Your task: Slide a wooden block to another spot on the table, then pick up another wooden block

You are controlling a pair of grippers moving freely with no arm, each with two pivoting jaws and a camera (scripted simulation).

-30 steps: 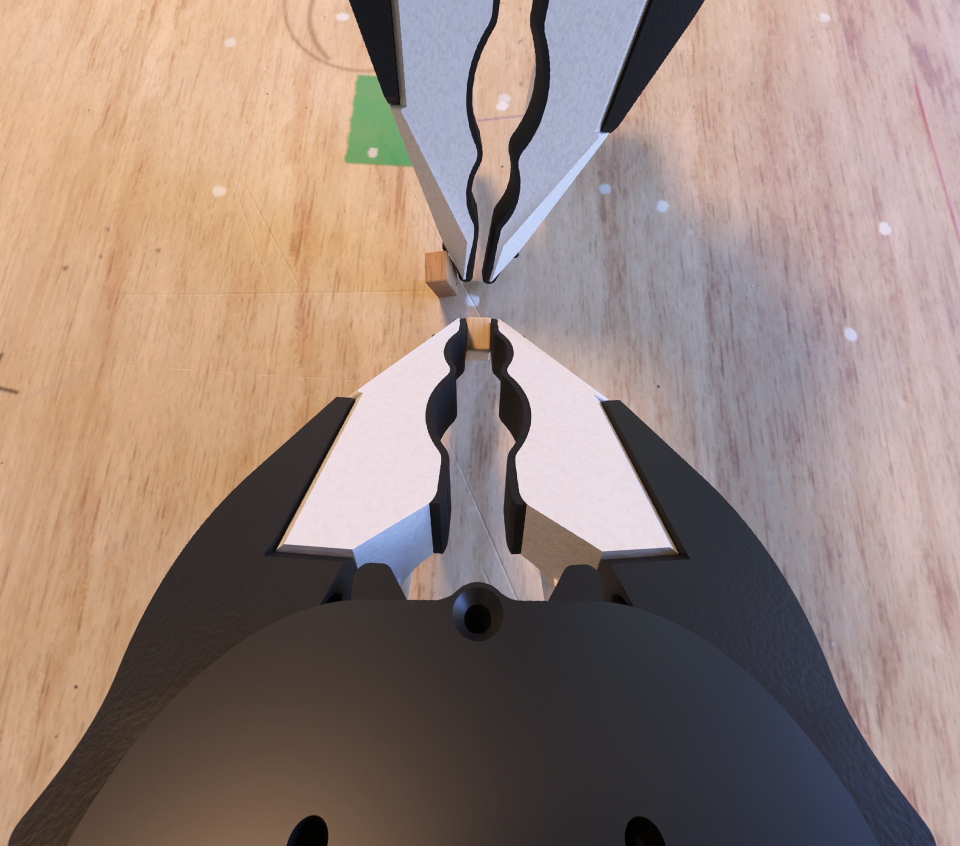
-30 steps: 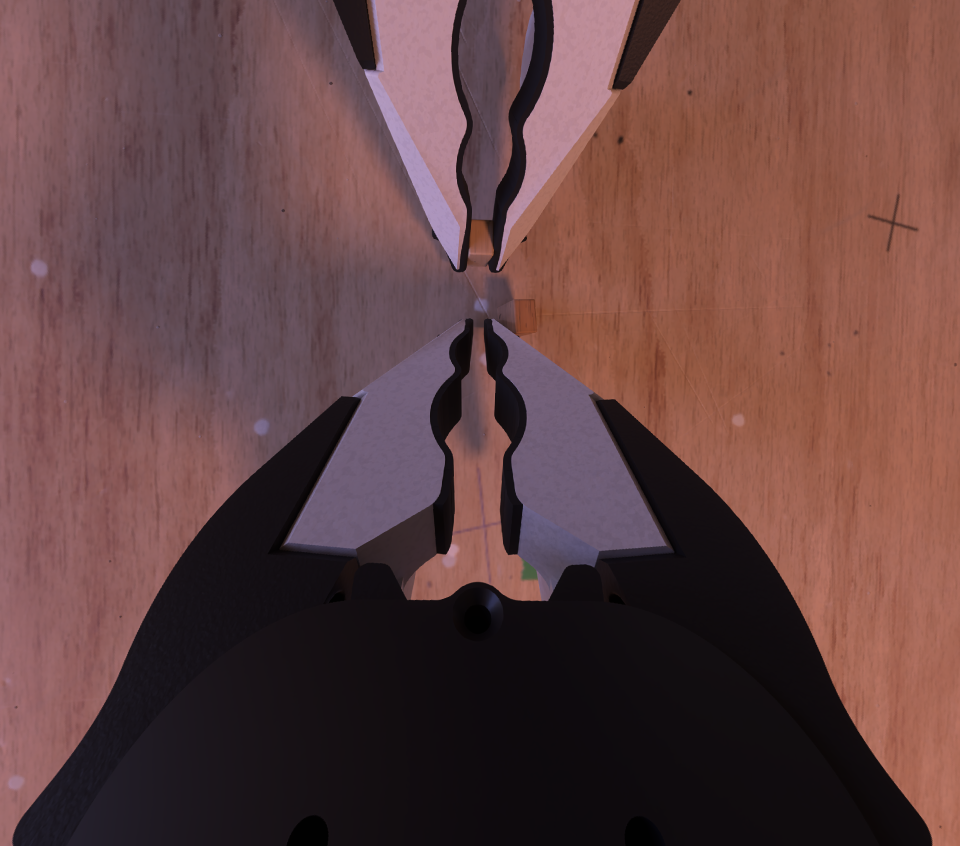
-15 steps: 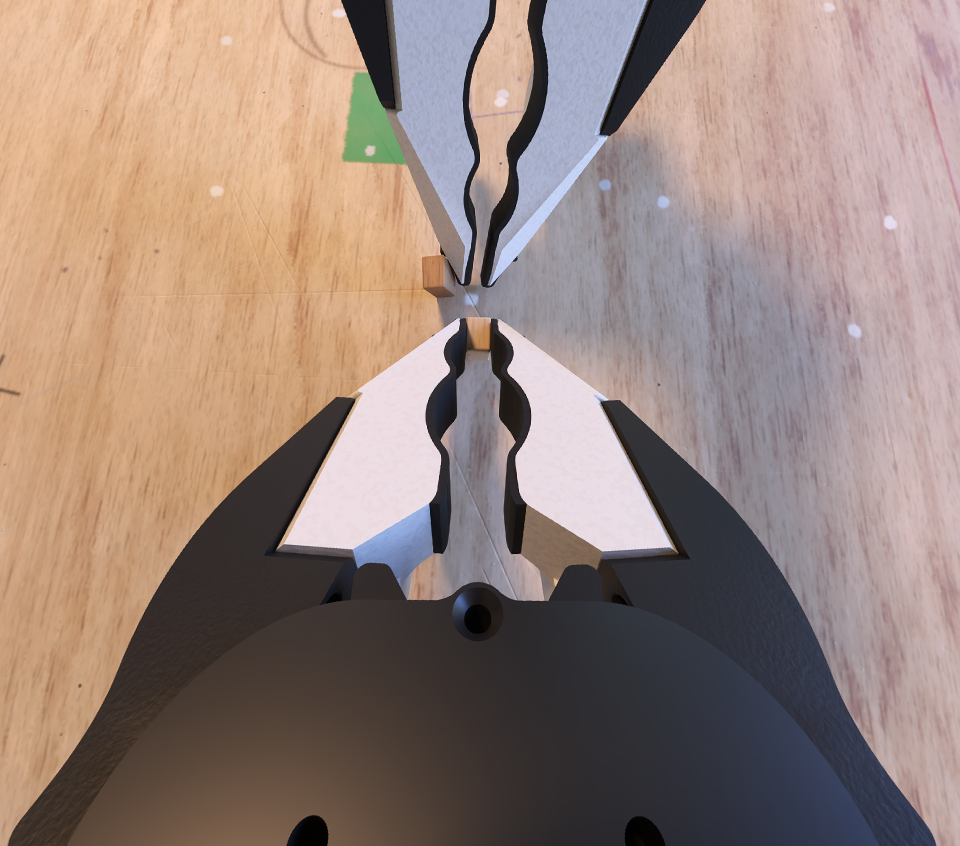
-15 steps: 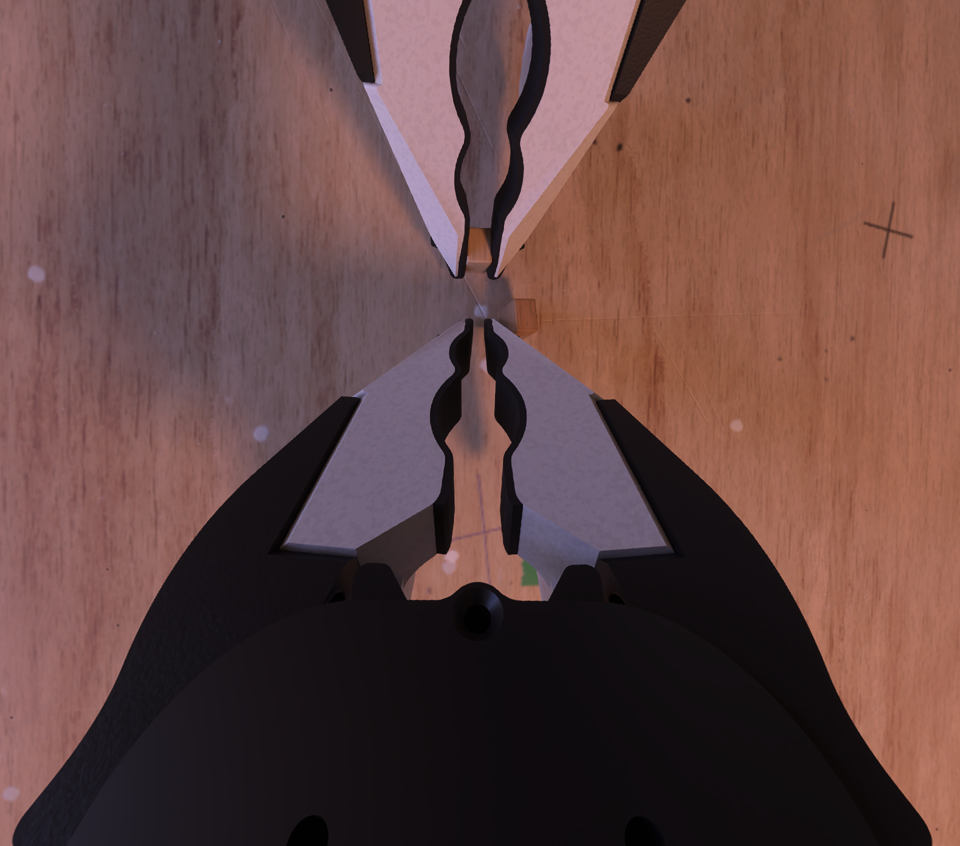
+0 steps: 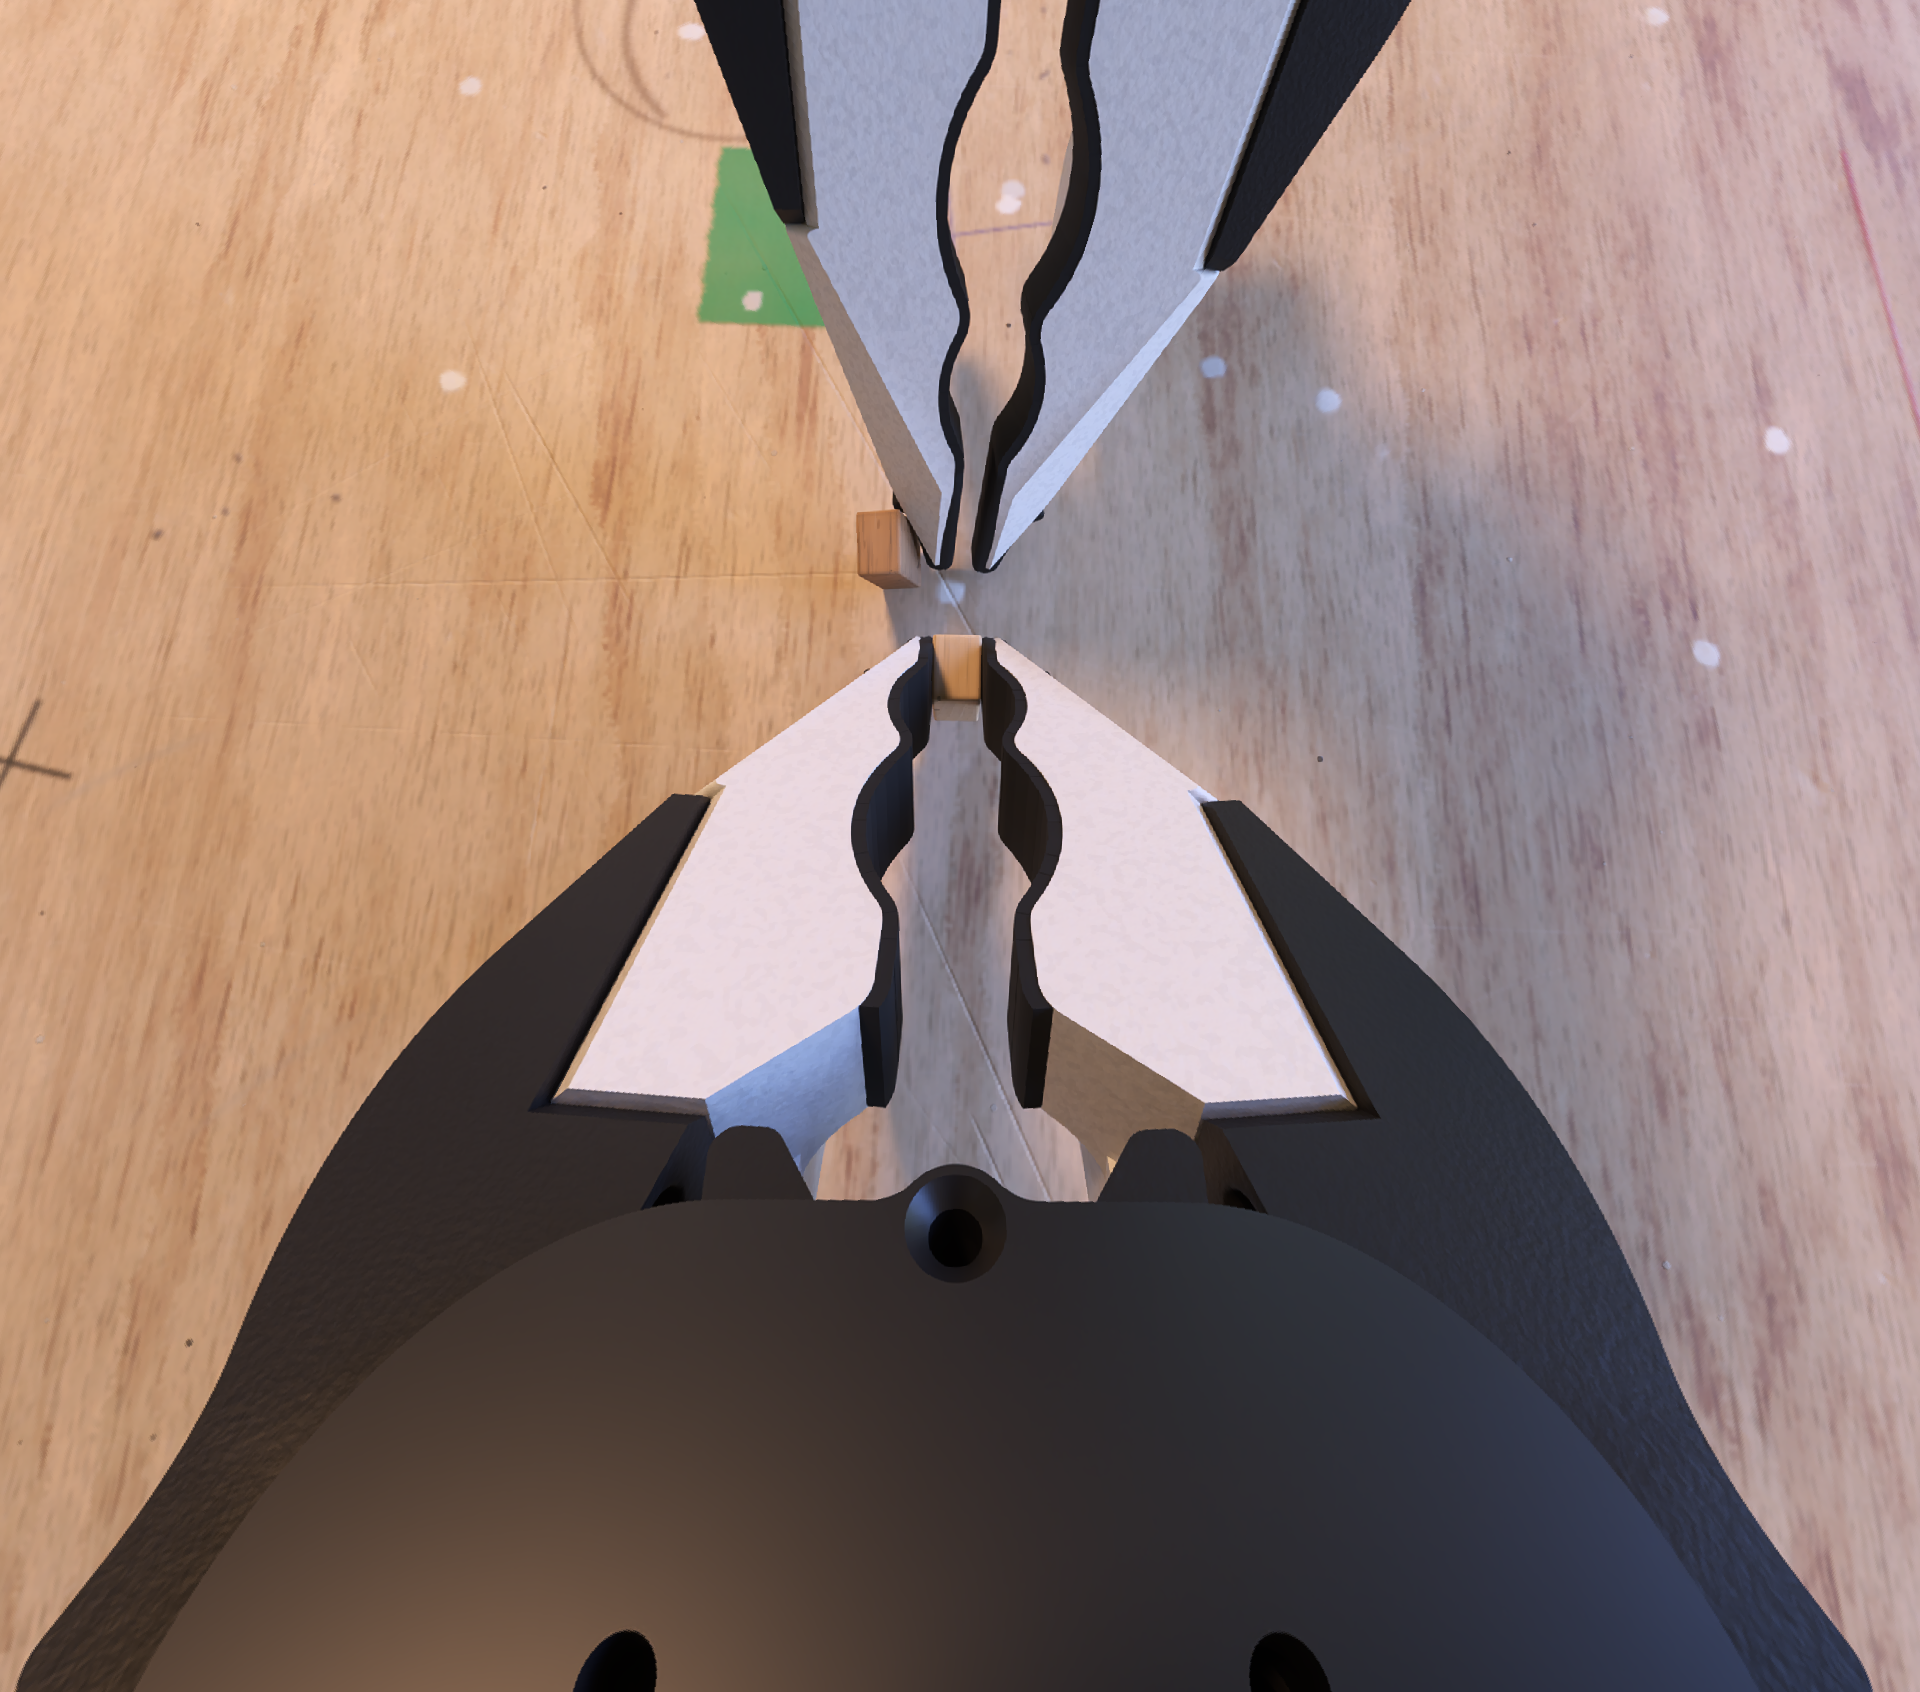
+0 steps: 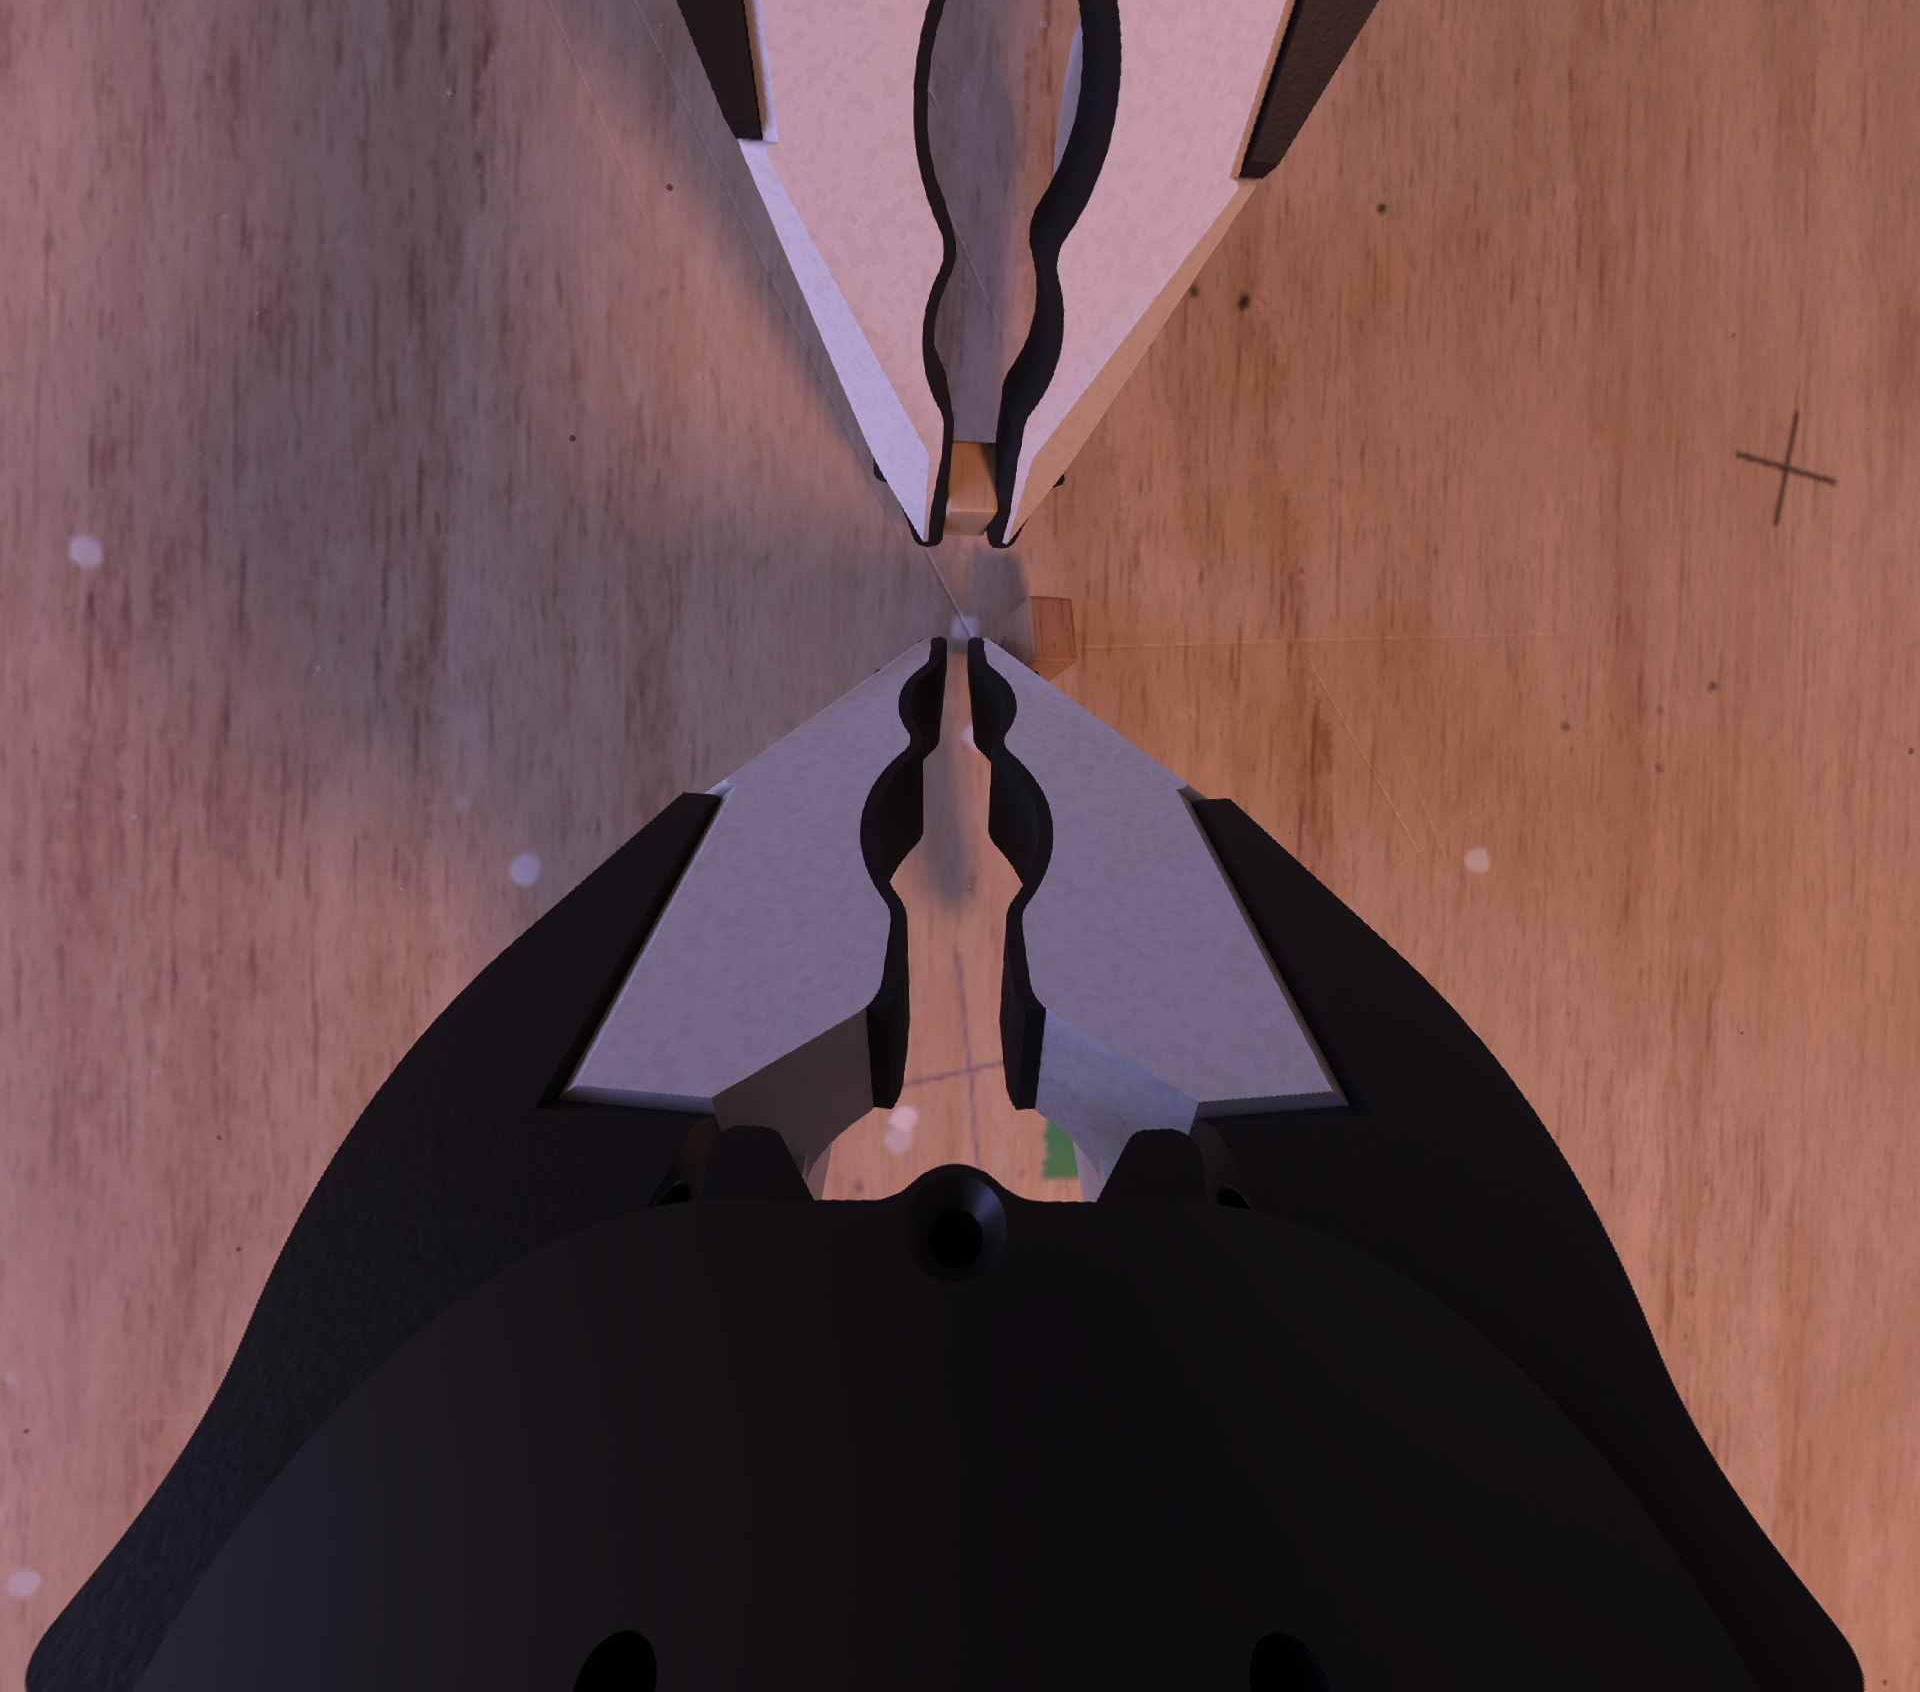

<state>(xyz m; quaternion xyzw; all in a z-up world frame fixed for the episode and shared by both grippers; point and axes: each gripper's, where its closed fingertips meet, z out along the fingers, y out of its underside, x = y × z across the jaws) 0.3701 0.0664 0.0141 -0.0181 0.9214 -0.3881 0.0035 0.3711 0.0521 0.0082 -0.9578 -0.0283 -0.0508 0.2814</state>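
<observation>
My left gripper [image 5: 957, 655] is shut on a small wooden block [image 5: 957, 668], pinched between its fingertips close to the table. That block also shows in the right wrist view [image 6: 971, 489], between the left gripper's fingers at the top. My right gripper [image 6: 956, 650] is shut with only a narrow slit between its tips, and it holds nothing. It faces the left gripper tip to tip and shows in the left wrist view [image 5: 961, 562]. A second wooden block [image 5: 886, 546] lies on the table against the outside of one right finger, also seen in the right wrist view [image 6: 1055, 634].
The wooden table [image 5: 312, 603] has a green patch [image 5: 748, 250] and pencilled circles [image 5: 634, 42] beyond the right gripper. A pencilled cross [image 6: 1785, 479] is off to the side. White specks dot the surface.
Almost nothing. The right wrist view has drifted slightly, so the cross mark sits a little lower. Both blocks and both grips look the same.
</observation>
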